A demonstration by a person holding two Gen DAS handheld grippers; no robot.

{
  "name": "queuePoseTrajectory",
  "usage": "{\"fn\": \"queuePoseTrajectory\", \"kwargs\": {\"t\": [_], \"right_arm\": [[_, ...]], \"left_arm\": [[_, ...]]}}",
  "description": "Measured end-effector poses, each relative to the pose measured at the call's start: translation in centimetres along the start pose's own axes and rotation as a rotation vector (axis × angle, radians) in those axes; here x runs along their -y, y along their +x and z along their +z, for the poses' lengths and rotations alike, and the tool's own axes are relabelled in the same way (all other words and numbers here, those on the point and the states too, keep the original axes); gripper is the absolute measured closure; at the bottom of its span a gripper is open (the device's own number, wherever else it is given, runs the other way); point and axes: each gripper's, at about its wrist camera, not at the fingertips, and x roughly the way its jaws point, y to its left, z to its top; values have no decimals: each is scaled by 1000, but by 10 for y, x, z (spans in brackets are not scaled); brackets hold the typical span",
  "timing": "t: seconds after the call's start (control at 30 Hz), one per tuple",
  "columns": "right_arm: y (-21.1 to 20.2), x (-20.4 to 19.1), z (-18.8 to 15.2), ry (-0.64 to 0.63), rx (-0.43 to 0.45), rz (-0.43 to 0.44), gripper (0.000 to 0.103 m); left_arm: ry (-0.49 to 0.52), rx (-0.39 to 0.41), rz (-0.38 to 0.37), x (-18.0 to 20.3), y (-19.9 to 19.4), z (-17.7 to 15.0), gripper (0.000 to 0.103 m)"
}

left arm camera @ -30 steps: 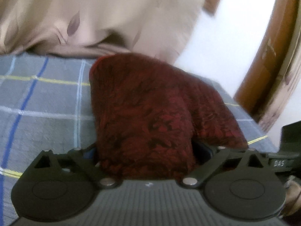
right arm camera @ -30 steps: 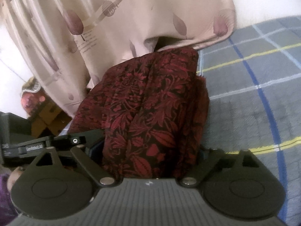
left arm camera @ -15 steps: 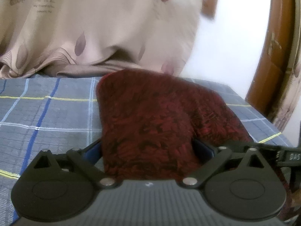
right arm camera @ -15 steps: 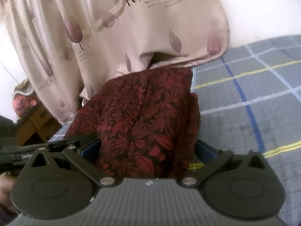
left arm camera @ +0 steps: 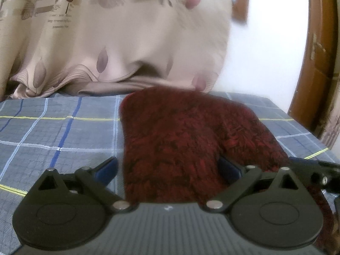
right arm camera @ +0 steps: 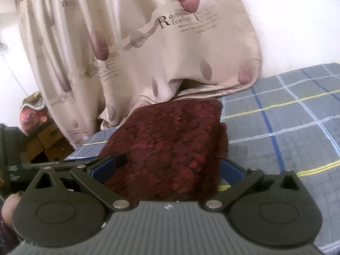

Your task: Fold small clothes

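Observation:
A dark red garment with a black leaf print lies on the grey plaid bedspread. It also shows in the right wrist view. My left gripper has its jaws spread wide, with the near edge of the garment lying between them. My right gripper stands the same way at the garment's other side. The fingertips of both are hidden under the cloth. The other gripper's black body shows at the right edge of the left wrist view.
A beige curtain with leaf print hangs down onto the bed's far edge, just behind the garment. A brown wooden door frame stands at the right. Boxes and clutter sit beside the bed on the left of the right wrist view.
Both grippers have drawn back and tilted up. The garment, lifted and draped before, now lies lower and flatter on the bed. Both jaws have spread wider around it.

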Motion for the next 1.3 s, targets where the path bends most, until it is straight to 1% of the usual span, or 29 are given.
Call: {"fn": "queuePoseTrajectory", "kwargs": {"t": [0.17, 0.5, 0.63, 0.77, 0.97, 1.07, 1.13, 1.17, 1.2, 1.23, 1.3], "right_arm": [[-6, -11, -6, -35, -15, 1, 0], [-7, -8, -21, -15, -64, -18, 0], [-7, -6, -25, -5, -84, -25, 0], [-9, -7, -30, -4, -96, -39, 0], [-23, -19, -31, -49, -69, -67, 0], [-34, -26, -32, -71, -46, -73, 0], [-42, -28, -33, -75, -34, -79, 0], [-45, -29, -34, -71, -31, -79, 0], [-48, -29, -35, -64, -30, -75, 0], [-52, -29, -35, -57, -32, -71, 0], [-57, -30, -37, -50, -31, -74, 0]], "left_arm": [[5, 2, 14, 2, -6, -1, 3], [0, 6, 24, 4, -15, -6, 3], [11, 16, 43, 7, -25, -8, 3], [66, 43, 101, 18, -39, -13, 3], [114, 60, 166, 32, -57, -18, 3], [130, 84, 223, 40, -67, -25, 3], [112, 108, 217, 41, -78, -29, 2], [102, 116, 217, 43, -83, -31, 0], [93, 121, 228, 44, -87, -31, 0], [92, 124, 247, 46, -90, -31, 0], [118, 113, 309, 53, -95, -30, 0]]}}
